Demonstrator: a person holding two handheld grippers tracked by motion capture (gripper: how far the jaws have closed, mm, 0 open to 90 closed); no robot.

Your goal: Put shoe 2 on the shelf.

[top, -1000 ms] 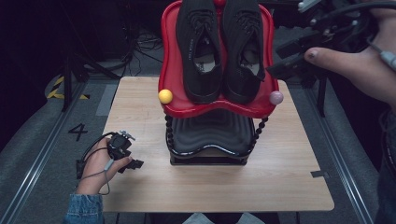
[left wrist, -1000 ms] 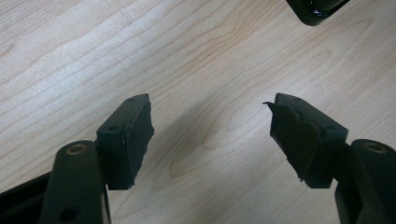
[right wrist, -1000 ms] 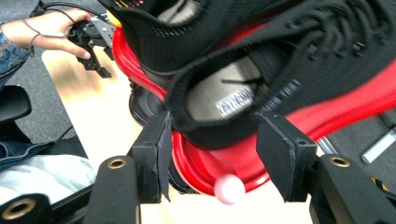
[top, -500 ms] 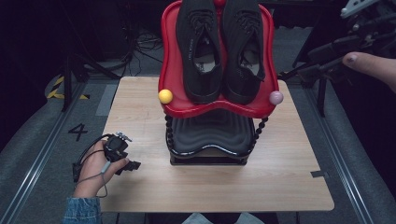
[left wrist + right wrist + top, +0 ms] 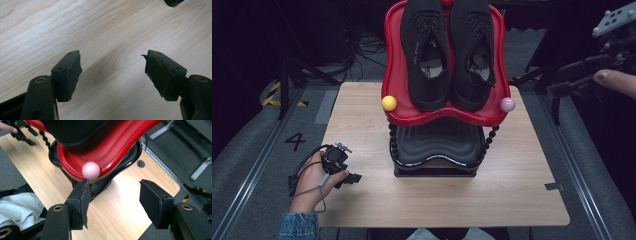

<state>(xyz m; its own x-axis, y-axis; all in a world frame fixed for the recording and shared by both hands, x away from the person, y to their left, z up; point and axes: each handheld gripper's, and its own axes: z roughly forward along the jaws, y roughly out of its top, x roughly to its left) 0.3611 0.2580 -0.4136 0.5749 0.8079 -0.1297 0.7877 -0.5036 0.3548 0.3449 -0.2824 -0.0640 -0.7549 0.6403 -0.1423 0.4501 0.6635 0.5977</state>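
Right gripper [image 5: 557, 90] has pulled back off to the right since a second ago, away from the red tray [image 5: 394, 75], and its jaws have just been opening, nothing between them. The pair of black shoes [image 5: 452, 50] sits side by side on that glossy tray, mid-table, laces up. Left gripper [image 5: 354, 178] rests on the table [image 5: 522, 200], jaws spread, empty.

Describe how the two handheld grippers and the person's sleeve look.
Both grippers are black. The left gripper has two flat jaws with worn black pads and brass-coloured rivets; a dark cable loops from it. The right gripper has the same pads and carries a grey three-cornered plate. The left forearm wears a blue denim sleeve.
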